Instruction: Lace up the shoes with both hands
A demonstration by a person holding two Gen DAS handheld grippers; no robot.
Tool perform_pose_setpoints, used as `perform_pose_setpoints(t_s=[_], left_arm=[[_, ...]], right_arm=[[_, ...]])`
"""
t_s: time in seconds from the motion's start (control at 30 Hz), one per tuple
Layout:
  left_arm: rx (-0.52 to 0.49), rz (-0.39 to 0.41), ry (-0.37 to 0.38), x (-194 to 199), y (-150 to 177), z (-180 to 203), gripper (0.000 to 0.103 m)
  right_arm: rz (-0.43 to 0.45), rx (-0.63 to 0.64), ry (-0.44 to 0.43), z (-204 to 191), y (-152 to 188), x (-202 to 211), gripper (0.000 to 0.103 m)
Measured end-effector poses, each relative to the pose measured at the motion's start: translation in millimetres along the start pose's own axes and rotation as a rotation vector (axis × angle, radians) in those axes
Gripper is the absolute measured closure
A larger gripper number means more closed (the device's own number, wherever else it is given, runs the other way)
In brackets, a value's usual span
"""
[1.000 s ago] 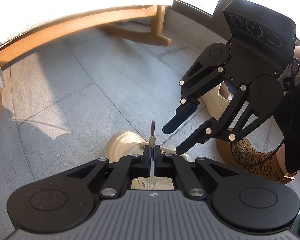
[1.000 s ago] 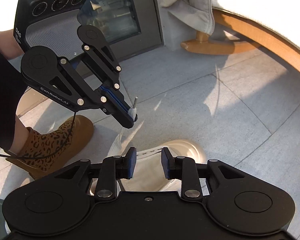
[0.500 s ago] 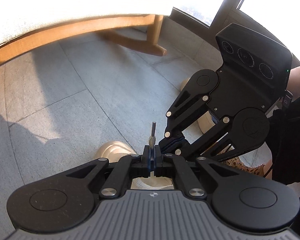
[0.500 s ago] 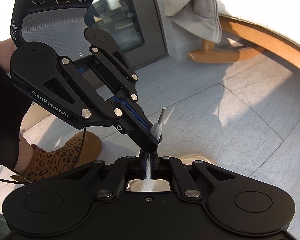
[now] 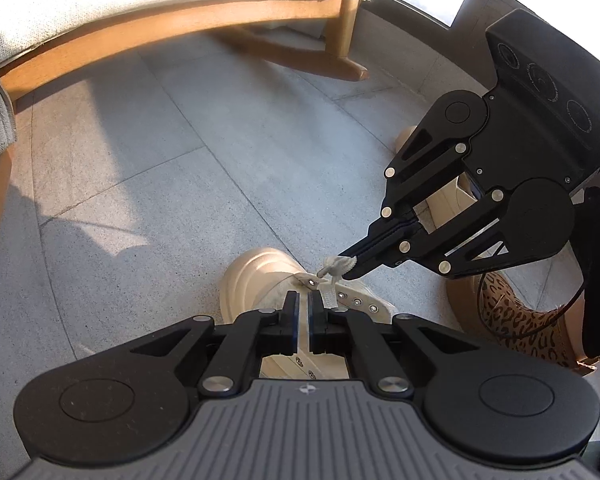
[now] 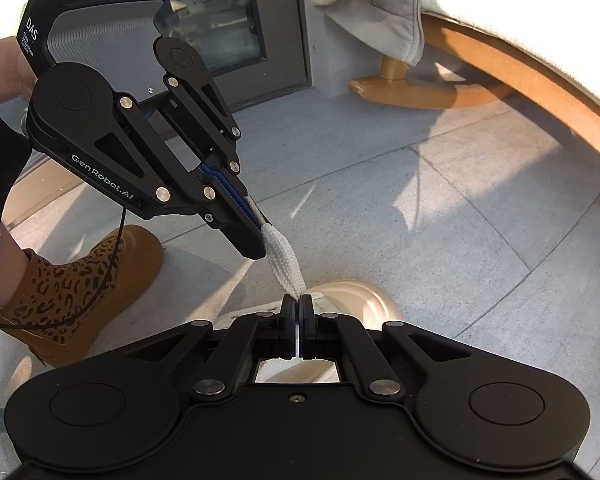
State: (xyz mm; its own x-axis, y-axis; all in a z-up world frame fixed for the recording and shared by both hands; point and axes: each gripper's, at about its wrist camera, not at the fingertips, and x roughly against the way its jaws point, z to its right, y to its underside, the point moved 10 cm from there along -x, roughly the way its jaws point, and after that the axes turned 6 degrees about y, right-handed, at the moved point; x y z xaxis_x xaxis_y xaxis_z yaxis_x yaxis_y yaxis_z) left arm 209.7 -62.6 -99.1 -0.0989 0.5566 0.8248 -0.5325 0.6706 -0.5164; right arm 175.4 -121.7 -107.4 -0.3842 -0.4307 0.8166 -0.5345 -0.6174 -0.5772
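White lace (image 6: pixel 286 262) has passed across: my right claw (image 6: pixel 297 312) has clamped it. My left claw (image 5: pixel 302 307), jaws opening, is releasing it above the shoe (image 5: pixel 260 276), so threading can continue.

- Grey stone-tile floor (image 5: pixel 148 168), sunlit with long shadows.
- Wooden rocking chair (image 5: pixel 284 52) far across, pale cushion on top.
- Dark-framed glass door (image 6: pixel 236 28) far left.

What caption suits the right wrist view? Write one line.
Right claw shut on the white lace, beige shoe beneath.
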Motion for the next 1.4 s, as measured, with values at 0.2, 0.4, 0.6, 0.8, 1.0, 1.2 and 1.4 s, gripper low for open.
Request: perform_pose_setpoints(t_s=[0.2,0.4,0.6,0.8,1.0,1.2,1.4], left_arm=[[-0.301,-0.048,-0.16,8.1,-10.9,20.3,0.084],[-0.521,-0.165,-0.205,-4.1,-5.0,41.5,0.082],[-0.592,-0.199,-0.237,-16.4,-4.9,49.2,0.082],[-0.593,-0.256,-0.213,-30.0,7.3,50.8,0.083],[-0.544,-0.266,-0.211,-30.3,11.3,48.6,0.09],[-0.48,-0.241,-0.21,-30.4,7.1,42.3,0.1],[-0.232,-0.121,-0.125,-27.9,6.4,21.7,0.102]], right_arm=[[-0.039,0.088,0.056,-2.9,1.6,-8.7,0.103],[-0.072,0.186,0.097,-9.6,-0.9,-16.8,0.103],[-0.096,0.278,0.113,-19.7,-3.7,-23.3,0.103],[-0.073,0.33,0.117,-31.3,-9.5,-19.5,0.103],[-0.053,0.356,0.121,-36.5,-12.3,-15.7,0.103],[-0.034,0.351,0.113,-41.6,-15.5,-11.4,0.103],[-0.046,0.239,0.055,-36.8,-15.6,-14.5,0.103]])
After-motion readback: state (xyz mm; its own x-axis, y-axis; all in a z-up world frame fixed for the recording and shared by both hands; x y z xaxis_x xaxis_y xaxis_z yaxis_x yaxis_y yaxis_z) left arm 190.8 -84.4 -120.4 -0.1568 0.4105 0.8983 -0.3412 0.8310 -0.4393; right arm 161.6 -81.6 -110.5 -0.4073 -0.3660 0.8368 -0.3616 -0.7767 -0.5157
